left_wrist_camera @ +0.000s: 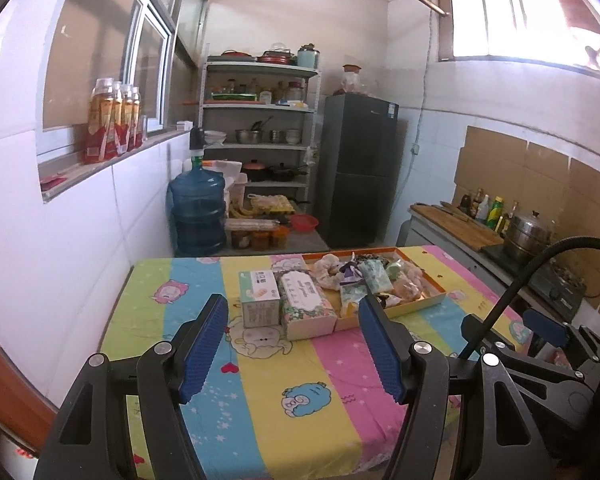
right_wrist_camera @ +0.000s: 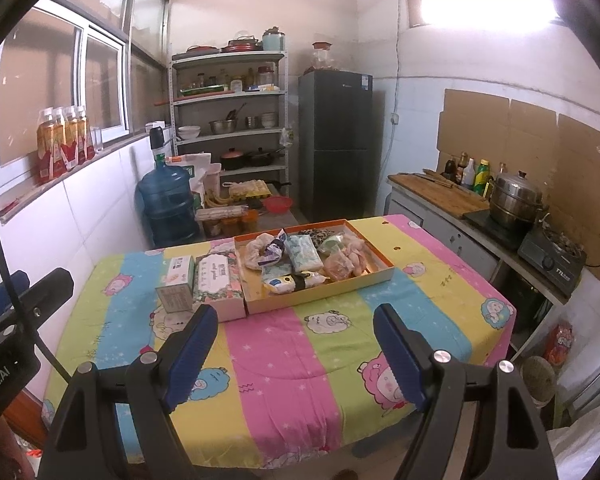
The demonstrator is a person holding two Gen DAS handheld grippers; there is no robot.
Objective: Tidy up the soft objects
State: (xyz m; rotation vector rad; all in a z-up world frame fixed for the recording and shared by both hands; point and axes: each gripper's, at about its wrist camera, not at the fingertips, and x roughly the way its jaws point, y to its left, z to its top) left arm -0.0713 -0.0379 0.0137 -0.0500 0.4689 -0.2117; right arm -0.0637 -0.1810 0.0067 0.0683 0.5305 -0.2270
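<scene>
An orange-rimmed shallow tray [right_wrist_camera: 382, 270] on the striped table holds several soft packets: tissue packs [right_wrist_camera: 306, 254], a white fluffy item [right_wrist_camera: 256, 254] and bagged soft things [right_wrist_camera: 340, 266]. It also shows in the left wrist view [left_wrist_camera: 428, 302]. A floral tissue box [right_wrist_camera: 218, 276] [left_wrist_camera: 306, 300] and a small green-white box [right_wrist_camera: 176, 282] [left_wrist_camera: 258, 298] stand left of the tray. My left gripper [left_wrist_camera: 294, 346] is open and empty, held above the table short of the boxes. My right gripper [right_wrist_camera: 296, 350] is open and empty, short of the tray.
The table's cartoon cloth [right_wrist_camera: 284, 364] is bare at the front. Beyond it stand a blue water jug [right_wrist_camera: 168, 204], metal shelves [right_wrist_camera: 228, 120] and a dark fridge [right_wrist_camera: 336, 140]. A counter with a steel pot [right_wrist_camera: 514, 200] and stove [right_wrist_camera: 552, 260] runs along the right.
</scene>
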